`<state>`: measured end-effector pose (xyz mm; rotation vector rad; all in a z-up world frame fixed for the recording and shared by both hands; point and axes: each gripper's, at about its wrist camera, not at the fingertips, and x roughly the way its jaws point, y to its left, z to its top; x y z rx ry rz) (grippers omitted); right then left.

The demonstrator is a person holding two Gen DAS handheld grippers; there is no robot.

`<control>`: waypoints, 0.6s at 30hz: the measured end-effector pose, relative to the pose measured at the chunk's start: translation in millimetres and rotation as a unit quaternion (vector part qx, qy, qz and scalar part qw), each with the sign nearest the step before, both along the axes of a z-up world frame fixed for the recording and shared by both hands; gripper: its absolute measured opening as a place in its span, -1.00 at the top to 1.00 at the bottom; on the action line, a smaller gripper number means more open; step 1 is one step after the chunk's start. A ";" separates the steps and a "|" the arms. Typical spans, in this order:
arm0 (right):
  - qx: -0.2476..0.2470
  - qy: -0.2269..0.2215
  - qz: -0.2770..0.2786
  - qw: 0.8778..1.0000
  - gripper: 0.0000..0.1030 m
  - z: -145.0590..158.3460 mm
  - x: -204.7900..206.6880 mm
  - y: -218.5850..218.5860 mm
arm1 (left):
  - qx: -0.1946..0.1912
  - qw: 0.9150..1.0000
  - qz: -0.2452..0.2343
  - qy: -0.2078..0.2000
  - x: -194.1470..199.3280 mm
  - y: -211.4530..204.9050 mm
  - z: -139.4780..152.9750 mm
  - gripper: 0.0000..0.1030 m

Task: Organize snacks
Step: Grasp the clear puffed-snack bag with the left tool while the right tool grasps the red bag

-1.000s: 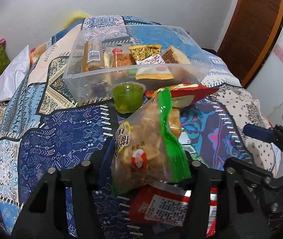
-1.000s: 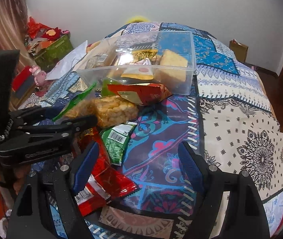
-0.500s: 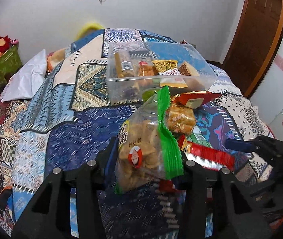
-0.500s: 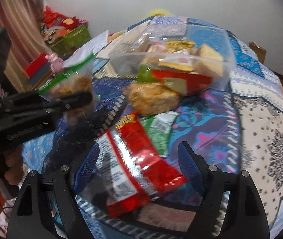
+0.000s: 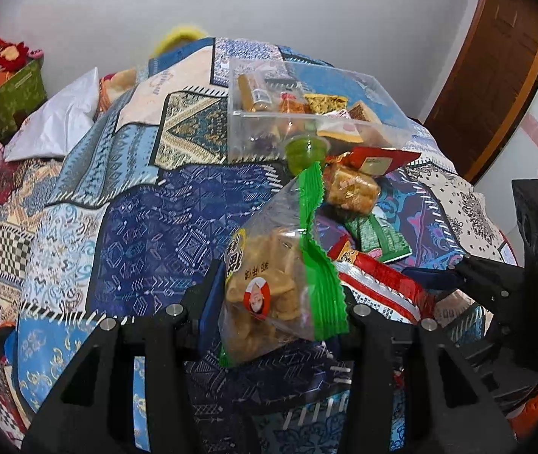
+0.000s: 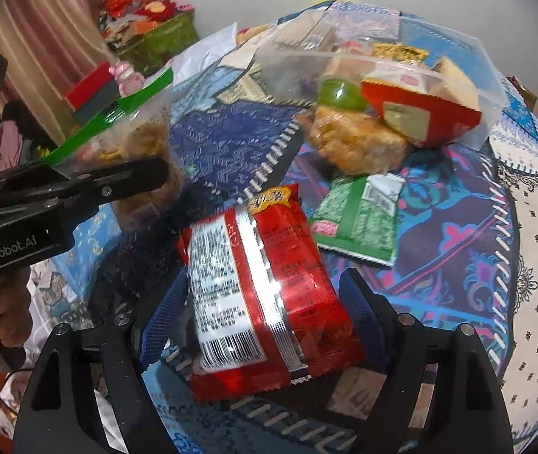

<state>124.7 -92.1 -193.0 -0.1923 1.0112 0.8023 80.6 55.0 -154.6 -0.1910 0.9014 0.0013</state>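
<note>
My left gripper is shut on a clear bag of fried snacks with a green edge and holds it above the bed; it also shows in the right wrist view. My right gripper is open, its fingers on either side of a red snack packet lying on the quilt. The red packet shows in the left wrist view. A clear plastic bin with several snacks stands further back on the bed; it also shows in the right wrist view.
In front of the bin lie a green jelly cup, a golden snack pack, a red carton and a green packet. A white pillow lies at left. A wooden door is at right.
My left gripper has lifted the clear snack bag up and back from the pile. My right gripper has moved left and down until its fingers straddle the red packet.
</note>
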 end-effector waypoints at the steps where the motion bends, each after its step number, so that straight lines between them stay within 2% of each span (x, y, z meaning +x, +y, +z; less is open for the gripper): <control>1: -0.004 0.003 0.005 1.000 -0.58 -2.1 -1.3 2.4 | -0.001 1.000 0.001 0.001 -0.5 1.1 -0.6 0.12; 7: -0.020 -0.028 0.006 0.999 -0.55 -7.8 -8.7 10.8 | -0.001 1.000 0.010 0.004 -5.5 6.9 -2.3 0.12; 10: -0.009 -0.027 0.006 1.000 -0.22 -4.4 -7.6 8.4 | -0.001 1.000 0.014 0.000 -7.6 9.0 0.2 0.12; 18: 0.025 -0.049 -0.004 0.998 -0.22 23.0 -13.7 -3.9 | 0.003 1.000 0.021 -0.022 -7.5 11.7 18.2 0.12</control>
